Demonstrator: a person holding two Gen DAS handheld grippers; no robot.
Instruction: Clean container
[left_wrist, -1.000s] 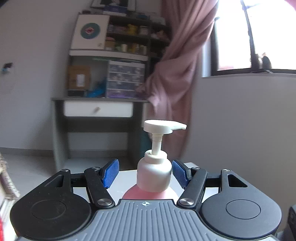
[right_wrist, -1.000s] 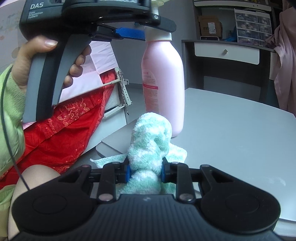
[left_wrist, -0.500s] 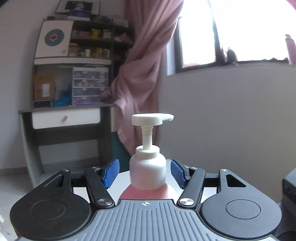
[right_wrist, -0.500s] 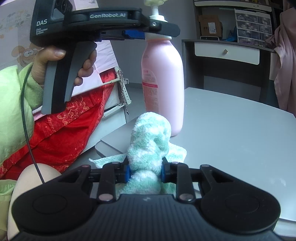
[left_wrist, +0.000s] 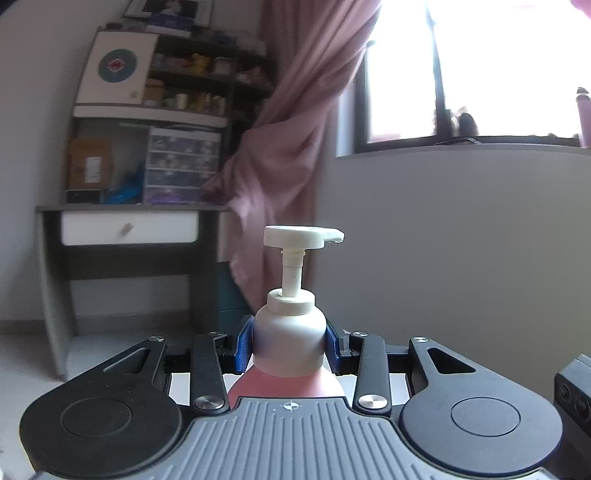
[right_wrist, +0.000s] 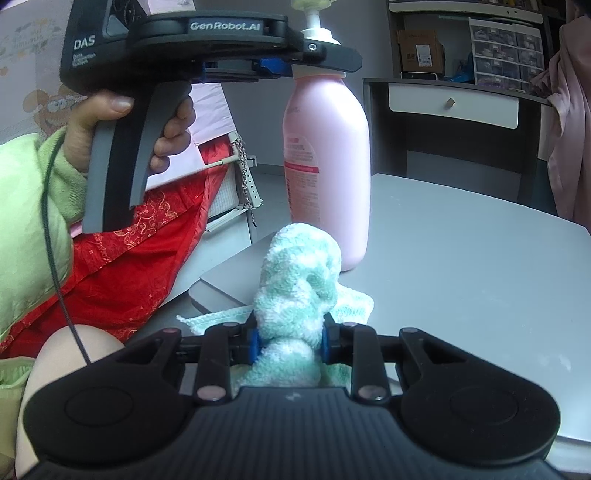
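Note:
A pink pump bottle (right_wrist: 327, 166) with a white collar and pump head (left_wrist: 301, 236) stands upright on the grey table (right_wrist: 461, 258). My left gripper (left_wrist: 290, 344) is closing its jaws around the bottle's white collar (left_wrist: 290, 332), and both blue pads press on it. From the right wrist view, the left gripper (right_wrist: 291, 66) comes in level from the left at the bottle's neck. My right gripper (right_wrist: 290, 341) is shut on a bunched mint-and-white cloth (right_wrist: 299, 288). The cloth rests on the table just in front of the bottle's base.
A hand (right_wrist: 110, 107) in a green sleeve holds the left gripper's handle. Red fabric (right_wrist: 129, 258) lies left of the table edge. Behind stand a dark desk with a white drawer (left_wrist: 129, 229), cluttered shelves, a pink curtain (left_wrist: 288, 147) and a bright window.
The left gripper sank a little and its jaws closed from wide apart onto the bottle's white collar. The right gripper and the cloth have stayed where they were.

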